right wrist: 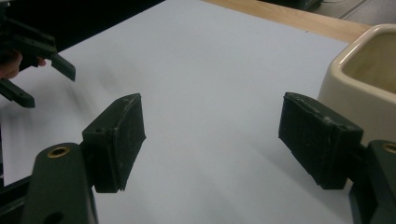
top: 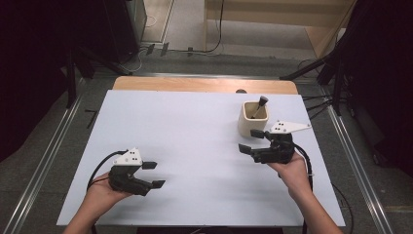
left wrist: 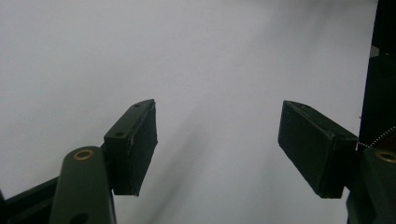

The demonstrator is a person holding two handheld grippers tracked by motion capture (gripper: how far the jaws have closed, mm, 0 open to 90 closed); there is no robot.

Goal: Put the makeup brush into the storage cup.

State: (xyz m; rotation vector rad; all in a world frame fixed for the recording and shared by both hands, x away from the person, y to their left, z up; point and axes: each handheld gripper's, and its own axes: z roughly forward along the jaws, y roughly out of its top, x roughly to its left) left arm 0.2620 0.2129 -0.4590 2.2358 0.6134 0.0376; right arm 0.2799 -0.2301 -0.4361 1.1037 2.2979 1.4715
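From the high view, a white sheet (top: 195, 146) is seen covering most of a wooden table (top: 204, 84), whose bare edge is left showing along the far side. A cream square cup (top: 253, 119) is stood upright on the sheet toward the far right, and a dark-handled tool (top: 259, 106) is leaned inside it with its top above the rim. What kind of tool it is cannot be told.

The right gripper (top: 252, 140) is held just beside the cup, on its near side, with its jaws spread wide and nothing between them. No contact with the cup can be made out. The left gripper (top: 154, 174) is held low over the near left part of the sheet, well apart from the cup, its jaws likewise set wide and empty.

In the right gripper view, the cup (right wrist: 369, 79) is brought close: its rounded corner and thick rim are seen just behind the right-hand jaw, but the tool inside it is cut off. The left gripper (right wrist: 42, 81) is also caught there at the far left edge, with fingertips behind it.

In the left gripper view, bare white sheet (left wrist: 187, 56) is seen between the open jaws, with a dark strip at the right edge.
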